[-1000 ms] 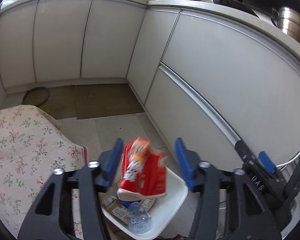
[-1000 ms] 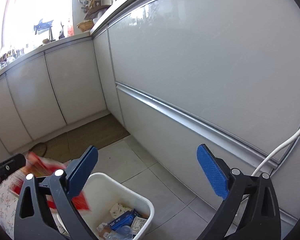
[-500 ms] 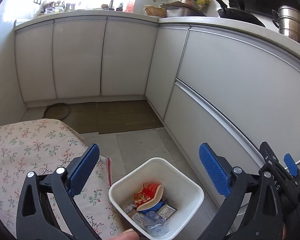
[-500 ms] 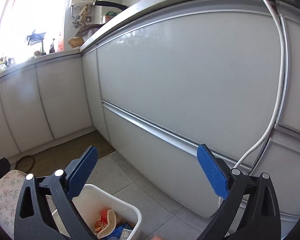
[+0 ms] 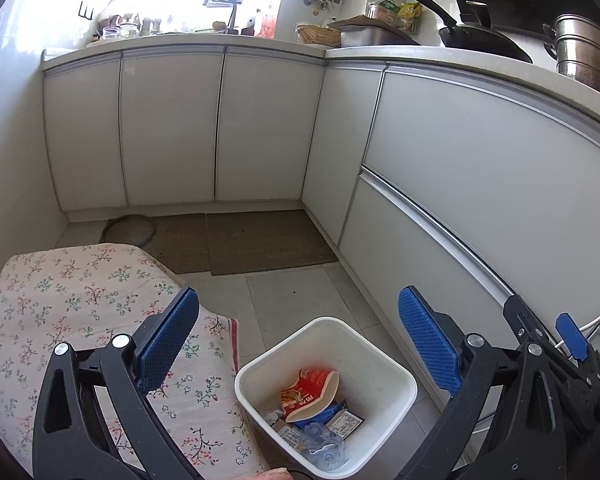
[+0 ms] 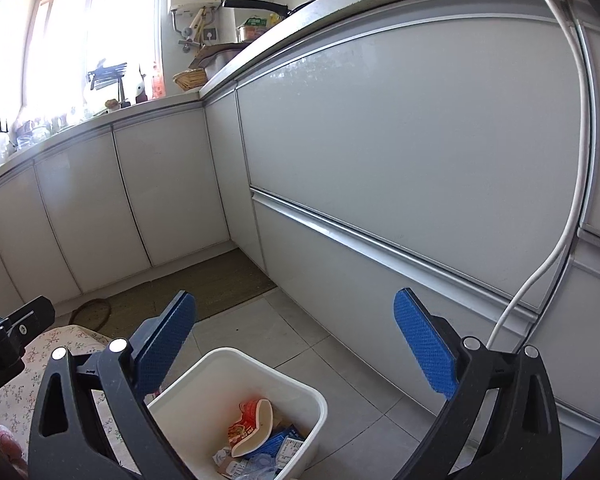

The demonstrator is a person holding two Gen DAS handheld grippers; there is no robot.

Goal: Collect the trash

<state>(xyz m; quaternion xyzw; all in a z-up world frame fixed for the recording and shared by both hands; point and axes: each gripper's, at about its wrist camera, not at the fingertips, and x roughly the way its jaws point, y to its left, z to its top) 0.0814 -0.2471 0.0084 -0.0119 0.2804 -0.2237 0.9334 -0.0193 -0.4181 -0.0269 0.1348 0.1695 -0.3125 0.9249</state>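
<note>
Left gripper [image 5: 298,336]: fingers spread wide, holding nothing. Right gripper [image 6: 294,338]: fingers likewise wide apart, empty.

One white bin [image 5: 396,364] on tiled floor [image 5: 284,300], below and between both finger pairs, touching neither. Inside: one red noodle cup [image 5: 310,388] lying on its side atop blue packet [image 5: 326,414], small label cards, crumpled clear plastic [image 5: 324,446]. Print on cup and cards too small to read.

Bin stands just beside floral cloth [image 5: 60,312]. Two brown mats [image 5: 260,240] by cabinets [image 5: 172,128].
</note>
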